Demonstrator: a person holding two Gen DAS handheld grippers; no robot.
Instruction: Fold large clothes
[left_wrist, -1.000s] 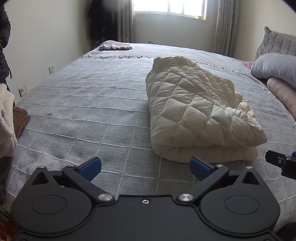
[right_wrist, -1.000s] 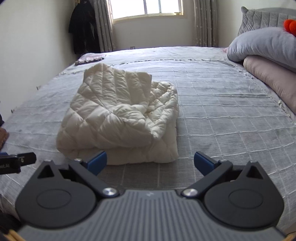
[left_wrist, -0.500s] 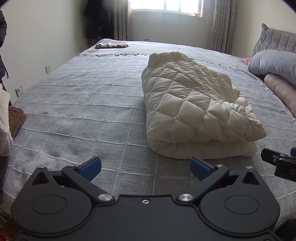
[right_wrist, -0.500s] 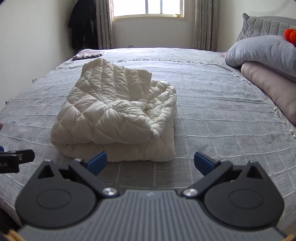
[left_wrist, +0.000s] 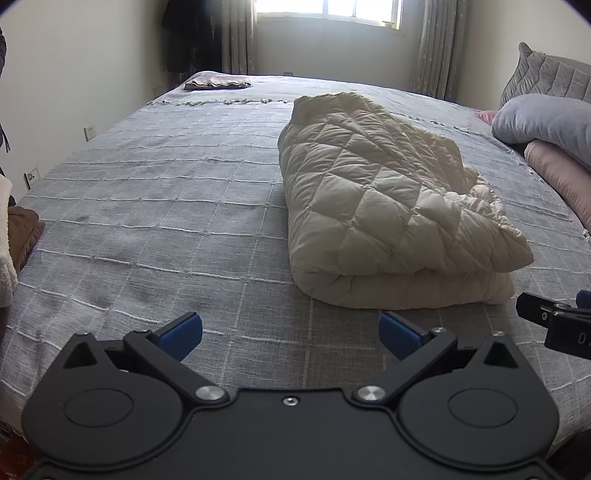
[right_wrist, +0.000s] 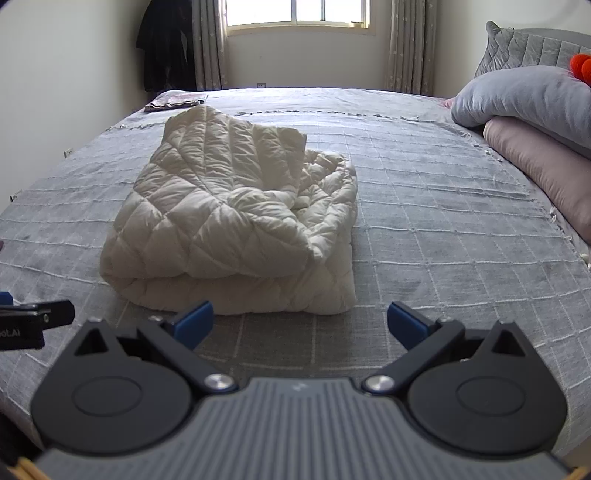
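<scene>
The quilted coat is seen folded at mid-frame on the bed, while both claws, left and right, are held apart and empty, apparently because folding looks finished.

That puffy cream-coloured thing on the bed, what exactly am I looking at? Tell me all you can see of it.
It is a cream quilted garment, puffy like down padding and stitched in diamond shapes. It lies folded into a thick bundle of stacked layers on the grey checked bedspread, with a rounded fold along its near edge. The top layer is rumpled and loose at the bundle's right end. Only the bedspread touches it: the left gripper and right gripper are both open and short of it.
</scene>
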